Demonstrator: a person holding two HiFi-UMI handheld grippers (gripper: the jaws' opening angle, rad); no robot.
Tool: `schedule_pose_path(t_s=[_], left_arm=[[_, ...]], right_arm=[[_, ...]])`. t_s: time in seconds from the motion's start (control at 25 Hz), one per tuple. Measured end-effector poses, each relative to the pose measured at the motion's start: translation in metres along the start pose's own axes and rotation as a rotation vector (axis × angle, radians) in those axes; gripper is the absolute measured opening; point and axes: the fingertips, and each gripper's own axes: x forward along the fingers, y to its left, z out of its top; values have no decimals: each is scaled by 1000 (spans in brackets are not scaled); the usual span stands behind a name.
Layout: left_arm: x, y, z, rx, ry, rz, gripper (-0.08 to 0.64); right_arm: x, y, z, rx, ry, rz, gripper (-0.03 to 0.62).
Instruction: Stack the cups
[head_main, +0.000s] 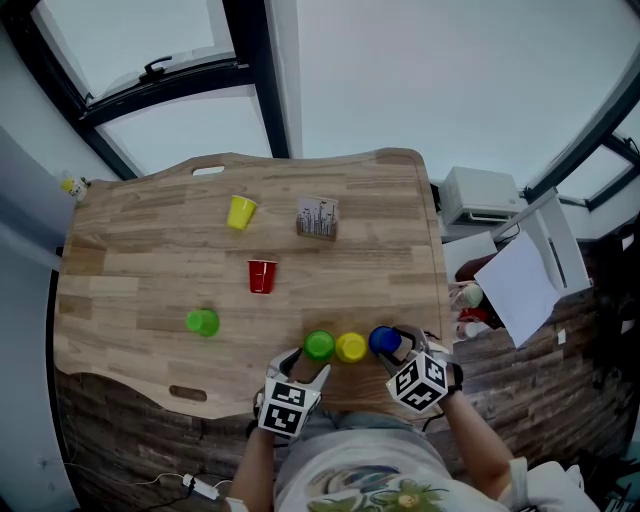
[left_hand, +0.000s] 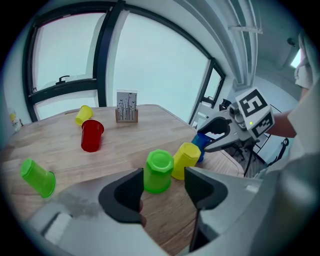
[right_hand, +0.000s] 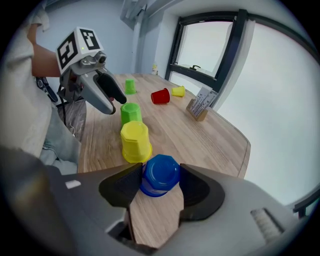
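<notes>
Three upside-down cups stand in a row at the table's near edge: green (head_main: 319, 345), yellow (head_main: 350, 347) and blue (head_main: 383, 340). My left gripper (head_main: 306, 366) is open around the green cup (left_hand: 158, 171); a gap shows between the cup and the right jaw. My right gripper (head_main: 402, 347) is shut on the blue cup (right_hand: 160, 175), both pads against its sides, and the cup stands on the wood. The yellow cup (right_hand: 135, 141) stands free between them. A red cup (head_main: 261, 276), a second green cup (head_main: 202, 322) and a second yellow cup (head_main: 240, 212) lie farther out.
A small card holder (head_main: 317, 218) stands at the back of the wooden table (head_main: 380, 200). The table's right edge runs close beside the blue cup. White equipment (head_main: 478, 195) and papers (head_main: 525, 280) sit off the table to the right.
</notes>
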Motion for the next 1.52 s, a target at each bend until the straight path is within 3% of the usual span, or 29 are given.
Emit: schedule_pose_path(t_s=[0.84,0.96,1.12,1.24,1.52], left_arm=[[-12,7,9,-26,-38,13,268],[-14,7,11,-29,-44,-6,268],[-29,22,26,-82,-94,-23,268],[-47,50,48,-126,-160,16,268],[-69,116,97,-140,-230,162,268]], right_arm=[[3,6,2,-3,4,9,241],[0,6,5,49,-20,29,262],[-14,-2,18,191,-107,66,264],[-31,-18,32,274,-179,56,264],[-50,-52,60,316,-278,12,244]])
